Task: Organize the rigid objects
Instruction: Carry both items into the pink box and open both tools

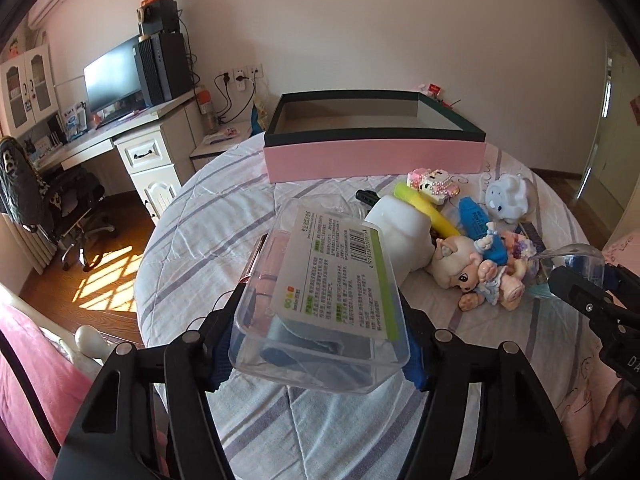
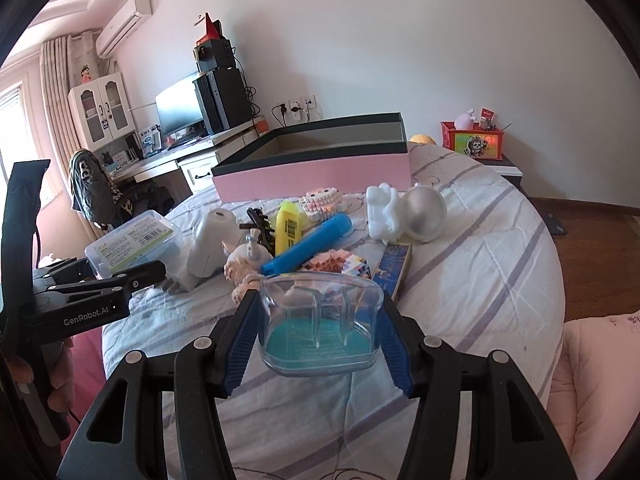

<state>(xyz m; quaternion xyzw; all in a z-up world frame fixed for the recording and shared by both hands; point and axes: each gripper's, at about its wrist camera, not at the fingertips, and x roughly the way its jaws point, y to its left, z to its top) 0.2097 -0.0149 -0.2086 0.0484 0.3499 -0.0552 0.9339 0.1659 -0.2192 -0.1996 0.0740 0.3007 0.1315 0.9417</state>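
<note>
clear case in left tool, tilted – raised

"GenRobot.AI" on the left gripper; barcode label, small print illegible, on the clear box

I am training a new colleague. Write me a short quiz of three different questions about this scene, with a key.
1. True or false: the pink box already holds toys.
2. Which gripper holds the clear case with the green-edged label? A) left B) right
3. Fill in: the right gripper holds a clear cup with a ____ bottom.

Key:
1. False: as far as its inside shows, it looks empty.
2. A: the left gripper.
3. Teal: the clear cup.
</note>
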